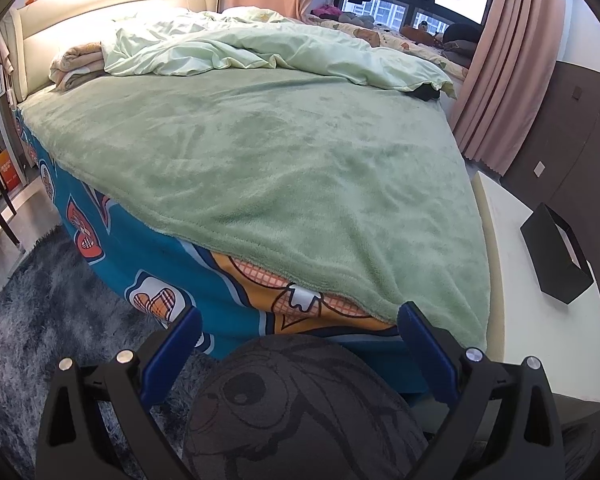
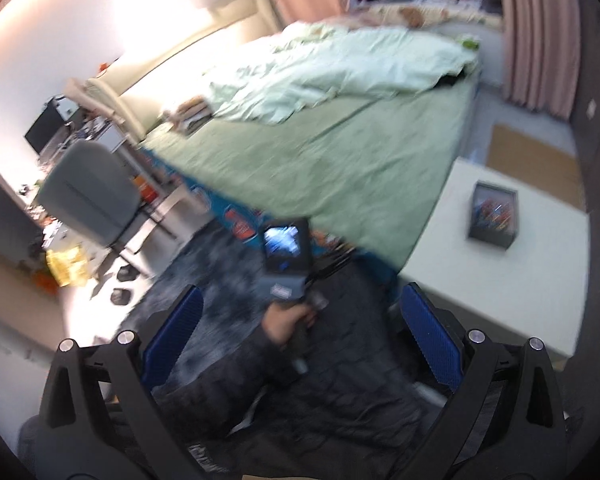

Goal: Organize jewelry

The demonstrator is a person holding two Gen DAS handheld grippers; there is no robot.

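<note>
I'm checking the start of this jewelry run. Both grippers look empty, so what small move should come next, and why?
Probably swing the right gripper toward the black box on the white table. Both it and the left gripper are open, hold nothing and point at the bed. The box holds small colourful items, blurred.

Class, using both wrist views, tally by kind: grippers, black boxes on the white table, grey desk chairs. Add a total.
Two-finger grippers with blue pads: 2 (left, right)
Black rectangular open box on the white table: 1
Grey desk chair: 1
Total: 4
</note>
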